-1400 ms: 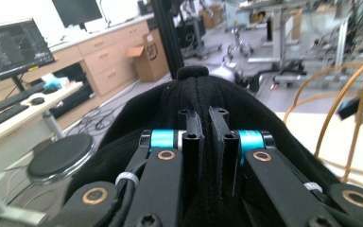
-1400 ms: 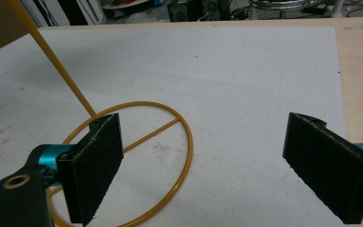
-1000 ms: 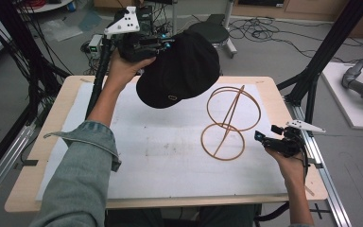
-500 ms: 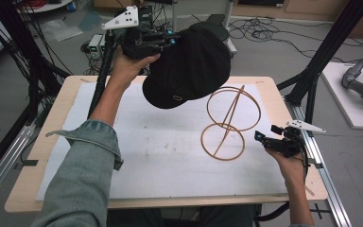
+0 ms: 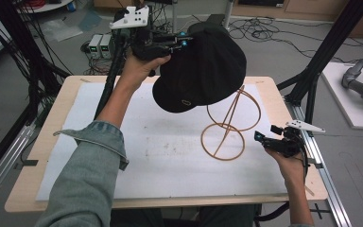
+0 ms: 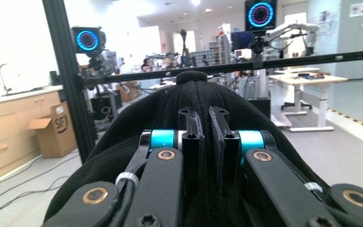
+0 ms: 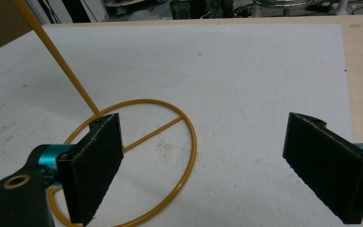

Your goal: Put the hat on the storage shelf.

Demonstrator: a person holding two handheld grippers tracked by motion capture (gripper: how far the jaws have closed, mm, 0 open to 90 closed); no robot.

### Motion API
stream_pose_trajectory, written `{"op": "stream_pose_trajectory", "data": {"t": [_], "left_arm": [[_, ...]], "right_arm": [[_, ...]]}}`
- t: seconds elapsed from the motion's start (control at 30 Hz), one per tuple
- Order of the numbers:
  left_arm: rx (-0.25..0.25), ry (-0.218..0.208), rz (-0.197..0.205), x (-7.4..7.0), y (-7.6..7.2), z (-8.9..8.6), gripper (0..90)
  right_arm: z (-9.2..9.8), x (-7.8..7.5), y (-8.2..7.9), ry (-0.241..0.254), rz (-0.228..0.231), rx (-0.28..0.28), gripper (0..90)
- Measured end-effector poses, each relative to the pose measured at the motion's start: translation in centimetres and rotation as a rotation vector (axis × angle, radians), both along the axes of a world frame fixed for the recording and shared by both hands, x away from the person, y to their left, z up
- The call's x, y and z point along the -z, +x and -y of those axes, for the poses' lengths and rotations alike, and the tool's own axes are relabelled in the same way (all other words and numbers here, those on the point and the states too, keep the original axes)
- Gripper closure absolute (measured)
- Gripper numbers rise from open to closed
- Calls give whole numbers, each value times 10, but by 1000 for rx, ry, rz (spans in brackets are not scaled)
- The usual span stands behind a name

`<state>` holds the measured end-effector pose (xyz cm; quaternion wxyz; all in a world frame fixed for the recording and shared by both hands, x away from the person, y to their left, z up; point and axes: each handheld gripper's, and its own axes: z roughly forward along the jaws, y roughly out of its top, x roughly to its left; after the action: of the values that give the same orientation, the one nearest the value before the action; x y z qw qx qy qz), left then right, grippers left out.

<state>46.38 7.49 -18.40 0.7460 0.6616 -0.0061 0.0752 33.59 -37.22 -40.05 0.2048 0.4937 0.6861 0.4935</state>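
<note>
A: Where the left gripper point(image 5: 183, 41) is raised over the far edge of the counter point(image 5: 52, 137), what does it hold?

B: Its jaws are pressed nearly together on the black cap point(image 5: 201, 71), pinching the cloth at the cap's far side. In the left gripper view the cap point(image 6: 189, 113) bulges up just past the jaws, its top button farthest from the camera.

A: Which way does the cap face?

B: It hangs in the air, tilted. Its crown is towards the far right, and its brim points down towards the person, near the middle of the white mat point(image 5: 160, 156).

A: And the stand?

B: The gold wire stand point(image 5: 229, 125) sits on the mat just below and to the right of the cap. It has a flat base ring, a slanted rod and an upright ring; the cap covers part of the upright ring.

A: The right gripper point(image 5: 263, 140)?

B: It is low at the right edge, jaws spread wide with nothing between them. In the right gripper view one jaw sits in front of the stand's base ring point(image 7: 170, 142).
</note>
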Motion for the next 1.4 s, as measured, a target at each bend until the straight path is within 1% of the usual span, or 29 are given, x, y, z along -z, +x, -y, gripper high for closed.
{"op": "stream_pose_trajectory", "data": {"t": [0.07,0.13,0.3,0.43,0.63,0.7,0.83,1.03,1.1,1.23,1.27,1.37,1.4], "left_arm": [[11,-1,-2,1,0,5,844],[33,0,-9,3,-1,10,844],[70,25,-18,8,-1,25,843],[90,43,-39,14,0,37,841],[121,61,-51,22,0,55,841],[131,73,-49,24,0,60,841],[139,95,-56,29,0,69,840],[144,141,-60,37,0,83,839],[143,144,-57,40,-1,87,839],[146,144,-69,48,1,89,839],[148,147,-76,51,1,90,840],[147,159,-79,55,1,93,839],[149,167,-73,56,1,95,839]], "right_arm": [[0,0,0,2,1,0,128],[0,0,0,2,0,0,128],[0,0,0,2,0,0,128],[0,0,0,0,1,-2,127],[1,0,0,4,2,-2,127],[1,0,0,5,4,1,128],[0,-1,0,9,1,0,127],[1,-1,0,8,1,1,127],[1,-1,0,5,6,-2,128],[0,-1,0,9,-1,-1,128],[1,-1,0,9,-1,1,128],[0,0,0,5,1,-3,127],[0,0,0,4,-2,-5,127]]}}
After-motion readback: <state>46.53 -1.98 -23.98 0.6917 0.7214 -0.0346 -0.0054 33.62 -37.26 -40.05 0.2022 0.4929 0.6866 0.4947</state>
